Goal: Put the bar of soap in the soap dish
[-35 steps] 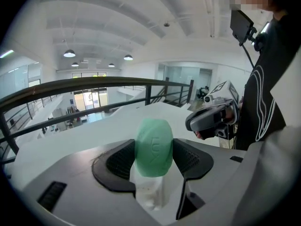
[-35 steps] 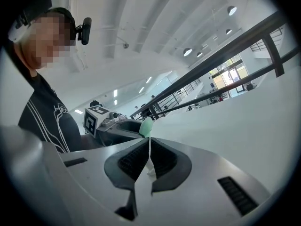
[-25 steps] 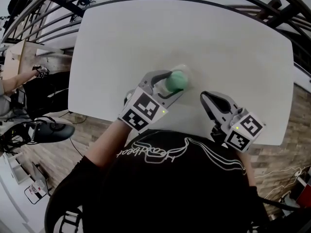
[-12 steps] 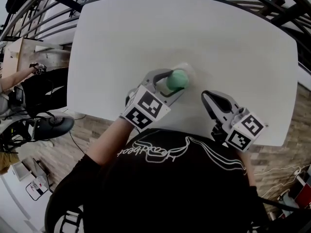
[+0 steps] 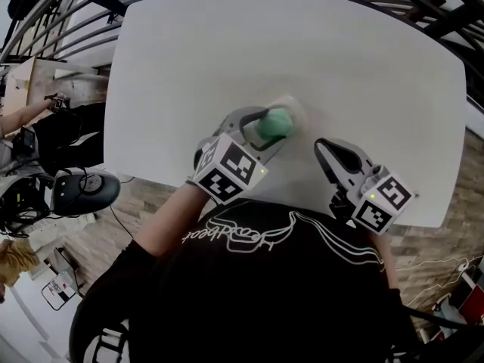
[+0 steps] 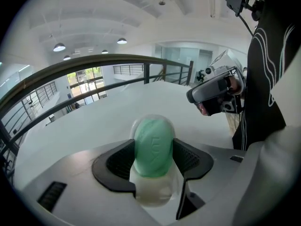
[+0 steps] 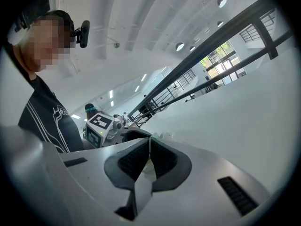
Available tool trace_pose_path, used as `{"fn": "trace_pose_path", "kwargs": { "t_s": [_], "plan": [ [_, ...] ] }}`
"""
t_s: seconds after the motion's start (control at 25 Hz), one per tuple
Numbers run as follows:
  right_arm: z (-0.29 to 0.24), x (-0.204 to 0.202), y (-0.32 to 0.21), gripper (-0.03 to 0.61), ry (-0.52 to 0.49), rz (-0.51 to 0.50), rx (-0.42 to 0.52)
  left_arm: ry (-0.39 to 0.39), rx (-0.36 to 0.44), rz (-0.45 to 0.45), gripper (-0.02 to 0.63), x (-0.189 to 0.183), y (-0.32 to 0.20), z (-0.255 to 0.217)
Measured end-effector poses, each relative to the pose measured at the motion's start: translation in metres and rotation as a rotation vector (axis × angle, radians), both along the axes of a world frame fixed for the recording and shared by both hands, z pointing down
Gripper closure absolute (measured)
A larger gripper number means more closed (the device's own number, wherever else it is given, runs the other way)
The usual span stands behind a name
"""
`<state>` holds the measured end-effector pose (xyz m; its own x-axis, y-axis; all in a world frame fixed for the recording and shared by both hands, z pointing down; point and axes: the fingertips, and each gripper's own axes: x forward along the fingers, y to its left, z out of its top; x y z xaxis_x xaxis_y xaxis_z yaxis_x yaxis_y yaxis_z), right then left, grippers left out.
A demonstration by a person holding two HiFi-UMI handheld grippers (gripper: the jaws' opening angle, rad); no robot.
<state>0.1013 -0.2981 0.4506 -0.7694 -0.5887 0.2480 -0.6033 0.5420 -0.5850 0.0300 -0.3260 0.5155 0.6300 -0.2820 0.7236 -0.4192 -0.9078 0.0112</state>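
Observation:
A green oval bar of soap (image 5: 274,125) (image 6: 153,147) stands on edge between the jaws of my left gripper (image 5: 266,129) (image 6: 153,157), whose pads press on both its sides. A clear soap dish (image 5: 292,109) (image 6: 151,195) sits on the white table directly under and around the soap; whether the soap touches it I cannot tell. My right gripper (image 5: 323,150) (image 7: 149,149) hovers to the right of the dish, near the table's front edge, shut with nothing in it. In the right gripper view the left gripper's marker cube (image 7: 100,125) shows at the left.
The white table (image 5: 227,59) stretches away beyond the dish. Its front edge (image 5: 302,203) runs just under both grippers. Dark railings (image 5: 60,21) curve round the far side. Off the table's left edge stand a wooden bench (image 5: 30,82) and a black rounded object (image 5: 83,191).
My left gripper has sunk slightly toward the dish with the soap still in it. The right gripper has stayed in place.

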Motion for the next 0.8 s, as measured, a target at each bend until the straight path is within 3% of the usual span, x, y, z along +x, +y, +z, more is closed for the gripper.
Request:
{"fn": "trace_pose_path", "kwargs": {
  "t_s": [0.28, 0.8],
  "plan": [
    [0.003, 0.004, 0.004, 0.561, -0.007, 0.004, -0.001, -0.030, 0.005, 0.000, 0.351, 0.003, 0.002, 0.004],
    [0.007, 0.005, 0.009, 0.561, -0.006, 0.012, -0.005, -0.043, -0.057, -0.019, 0.351, 0.002, -0.004, 0.011]
  ]
}}
